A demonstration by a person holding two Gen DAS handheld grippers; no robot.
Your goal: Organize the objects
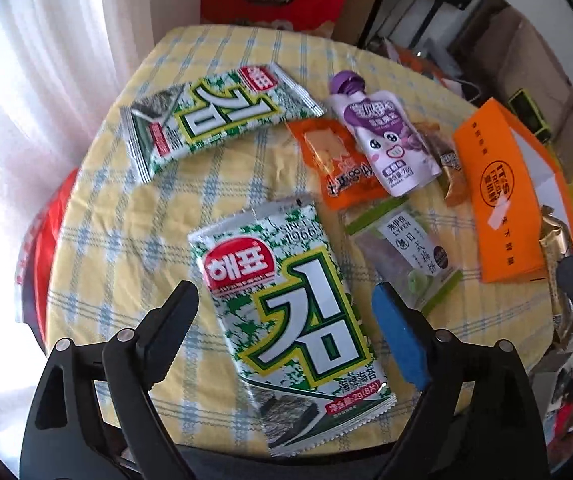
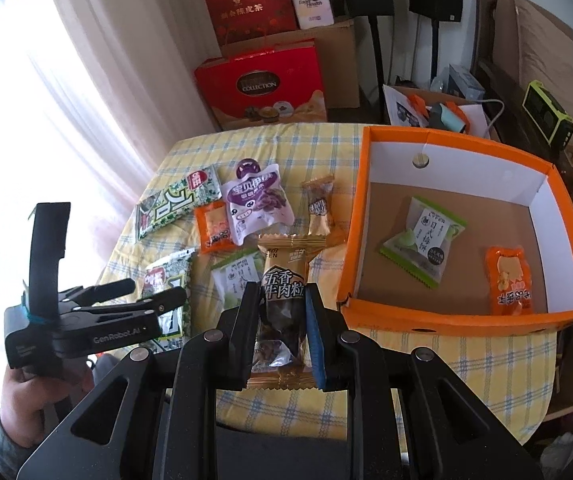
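Snacks all over a table with a yellow checked cloth (image 1: 226, 184), and an orange box (image 2: 466, 312) on its right side.

The left gripper (image 1: 286, 312) hangs over the nearer seaweed packet (image 1: 290, 320), jaws spread wide on either side of it and not touching, so it's let go. That packet lies flat on the cloth at the near left. In the right wrist view you can see the same gripper (image 2: 154, 292) from the side, with a hand (image 2: 26, 408) wrapped round its handle.

The right gripper (image 2: 278, 332) is clamped on a gold-brown beef snack pack (image 2: 284, 304), holding it by the middle above the near edge of the table, just left of the box.

Still loose on the cloth:
- a second seaweed packet (image 1: 214, 120) at the far left
- a purple pouch (image 1: 386, 140) with a screw cap, lying partly over a small orange packet (image 1: 334, 160)
- a small brown candy (image 2: 318, 208) to the right of the pouch
- a green-edged clear packet (image 1: 402, 256) just right of the near seaweed one

Already in the box: another green-edged packet (image 2: 426, 240) and another orange packet (image 2: 508, 280), both flat on the cardboard bottom.

Past the table's far edge there's a red gift box (image 2: 262, 84) and a pale curtain (image 2: 86, 100) on the left.
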